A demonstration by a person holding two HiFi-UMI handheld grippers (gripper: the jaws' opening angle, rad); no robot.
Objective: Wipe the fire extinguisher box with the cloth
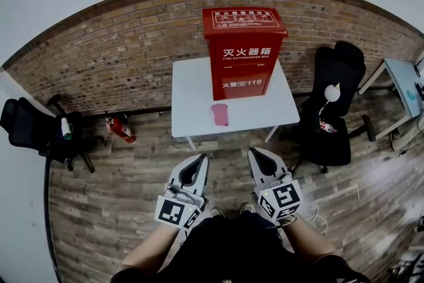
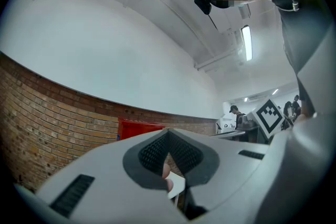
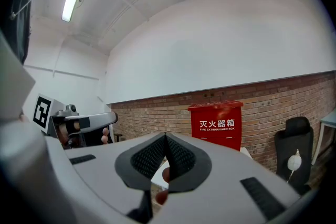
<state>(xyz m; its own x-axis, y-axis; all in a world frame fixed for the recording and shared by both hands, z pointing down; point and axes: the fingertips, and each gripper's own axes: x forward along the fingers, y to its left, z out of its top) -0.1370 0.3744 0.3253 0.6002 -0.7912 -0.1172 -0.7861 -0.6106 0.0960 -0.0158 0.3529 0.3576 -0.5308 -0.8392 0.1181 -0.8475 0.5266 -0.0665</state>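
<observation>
The fire extinguisher box (image 1: 244,53) is a tall red metal cabinet with white Chinese lettering, "FIRE EXTINGUISHER BOX" and "119" on its front, and white pictograms on its lid. It stands upright and closed at the back of a white desk (image 1: 192,96). The cloth (image 1: 220,114) is a small pink piece lying loosely crumpled just before the box, near the desk's front edge.

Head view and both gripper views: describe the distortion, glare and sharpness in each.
Head view: heavy fisheye bows the brick wall into an arch; the light is even and the fire extinguisher box is sharp. Left gripper view: dark corners, ceiling lamp blown out. Right gripper view: same dark corners, ceiling lamp glaring at upper left, box lettering legible.
</observation>
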